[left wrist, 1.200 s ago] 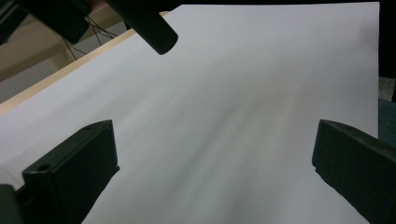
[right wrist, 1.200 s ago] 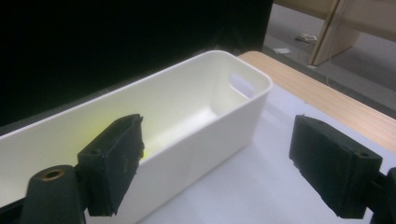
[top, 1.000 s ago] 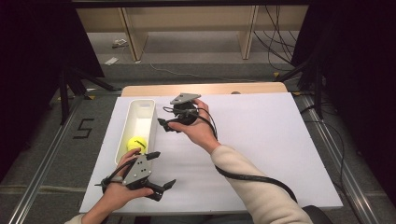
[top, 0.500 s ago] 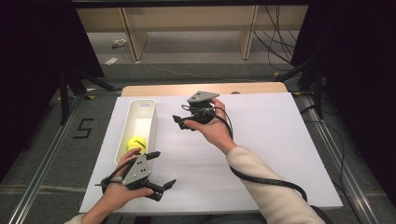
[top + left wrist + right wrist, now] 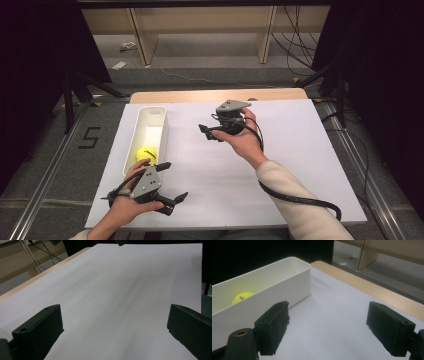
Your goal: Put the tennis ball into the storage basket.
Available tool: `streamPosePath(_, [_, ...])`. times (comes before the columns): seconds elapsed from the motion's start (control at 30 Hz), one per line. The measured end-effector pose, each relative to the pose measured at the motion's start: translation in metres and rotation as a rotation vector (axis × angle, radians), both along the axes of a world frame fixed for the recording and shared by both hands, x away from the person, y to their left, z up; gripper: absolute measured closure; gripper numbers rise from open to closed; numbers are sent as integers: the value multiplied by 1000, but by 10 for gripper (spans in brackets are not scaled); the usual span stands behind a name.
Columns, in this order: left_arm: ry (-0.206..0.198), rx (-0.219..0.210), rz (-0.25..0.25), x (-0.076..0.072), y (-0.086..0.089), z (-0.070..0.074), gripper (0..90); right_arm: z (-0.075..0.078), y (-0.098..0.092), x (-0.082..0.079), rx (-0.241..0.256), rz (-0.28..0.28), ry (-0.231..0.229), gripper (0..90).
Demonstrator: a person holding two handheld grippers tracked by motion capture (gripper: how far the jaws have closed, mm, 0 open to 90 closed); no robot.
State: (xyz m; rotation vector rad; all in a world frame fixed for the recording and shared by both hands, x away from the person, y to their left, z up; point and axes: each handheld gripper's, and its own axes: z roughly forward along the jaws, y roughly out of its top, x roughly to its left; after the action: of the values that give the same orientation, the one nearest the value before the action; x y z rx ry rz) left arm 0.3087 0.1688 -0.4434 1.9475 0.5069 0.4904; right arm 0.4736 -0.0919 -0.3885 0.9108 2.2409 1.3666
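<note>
White sheet (image 5: 300, 165) covering a wooden table (image 5: 210, 95), dark drapes at both sides, pale shelving (image 5: 200, 25) on the grey floor beyond; a floor mark reading 5 (image 5: 90, 137) lies left of the table.

Item 1 — white tray (image 5: 159, 112): long, narrow, rounded corners, set lengthwise along the left part of the sheet. In the right gripper view its side wall (image 5: 274, 292) stands to the left of the jaws.

Item 2 — yellow ball (image 5: 146, 153): lies inside the tray at its near end, dark marking on top. In the right gripper view the ball (image 5: 242, 297) peeks over the tray wall.

Item 3 — left gripper (image 5: 167, 182): held low at the near left of the sheet, just off the tray's near end, jaws pointing right. Jaws spread wide with nothing between them; the left gripper view (image 5: 115, 325) has only bare sheet in the gap.

Item 4 — right gripper (image 5: 206, 132): held above mid-sheet, right of the tray and apart from it, jaws aimed left toward it. Jaws wide apart and empty — the right gripper view (image 5: 327, 325) shows plain sheet in the gap. A black cable (image 5: 300, 200) trails back along the sleeve.
</note>
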Motion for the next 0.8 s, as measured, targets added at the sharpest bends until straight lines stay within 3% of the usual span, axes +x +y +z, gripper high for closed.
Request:
streamPosePath(0.43, [4, 0, -1, 0, 0, 0, 0, -3, -35, -5, -19, -56, 10, 189])
streamPosePath(0.8, [14, 1, -6, 0, -1, -2, 0, -6, -63, -10, -5, -113, 14, 188])
